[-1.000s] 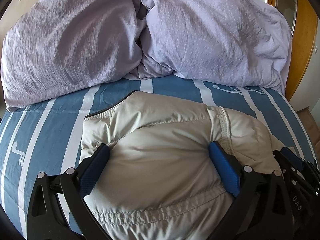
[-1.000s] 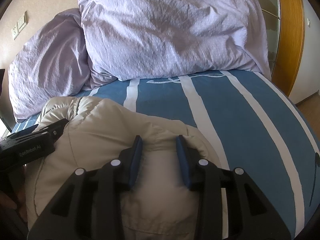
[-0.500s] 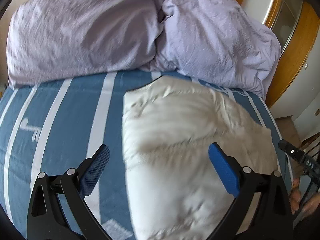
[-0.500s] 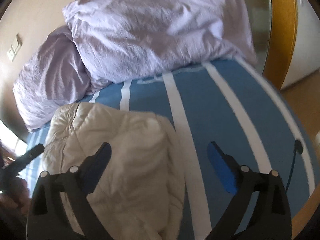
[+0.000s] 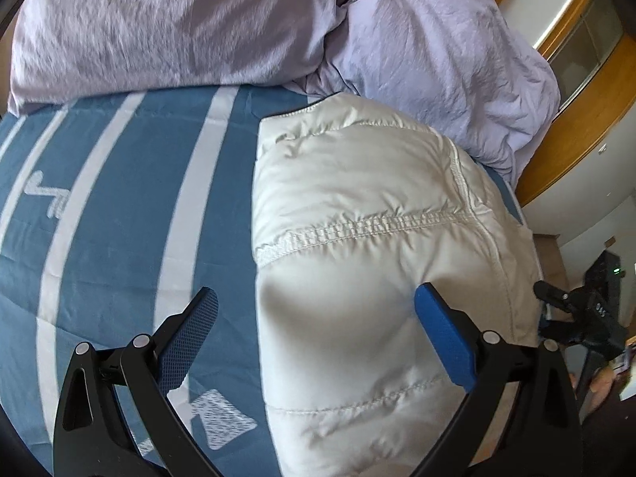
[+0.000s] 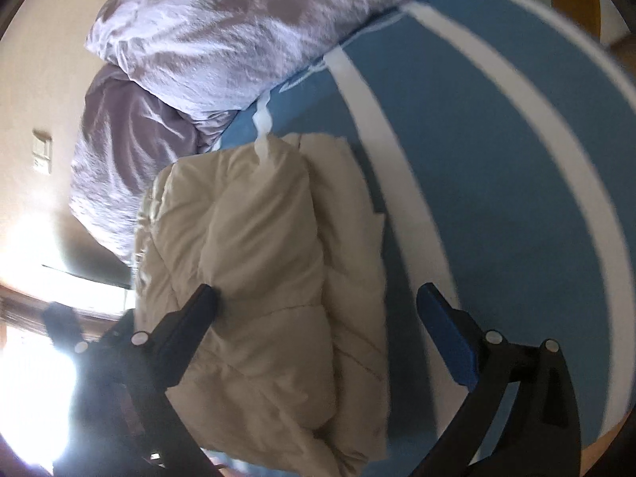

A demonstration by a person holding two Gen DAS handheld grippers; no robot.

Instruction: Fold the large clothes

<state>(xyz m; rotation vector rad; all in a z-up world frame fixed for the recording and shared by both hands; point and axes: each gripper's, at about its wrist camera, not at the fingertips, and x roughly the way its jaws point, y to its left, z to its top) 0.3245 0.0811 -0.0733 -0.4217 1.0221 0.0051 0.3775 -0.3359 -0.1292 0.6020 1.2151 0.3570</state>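
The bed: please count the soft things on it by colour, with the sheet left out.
Lilac pillows: 2
Cream jacket: 1
Total: 3

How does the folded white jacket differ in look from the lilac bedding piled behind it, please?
The jacket is off-white, smooth and quilted with stitched seams; the lilac bedding is crinkled all over and unquilted. The jacket is folded into a compact bundle, while the bedding is heaped loosely. Both are puffy and rest on the blue striped sheet.
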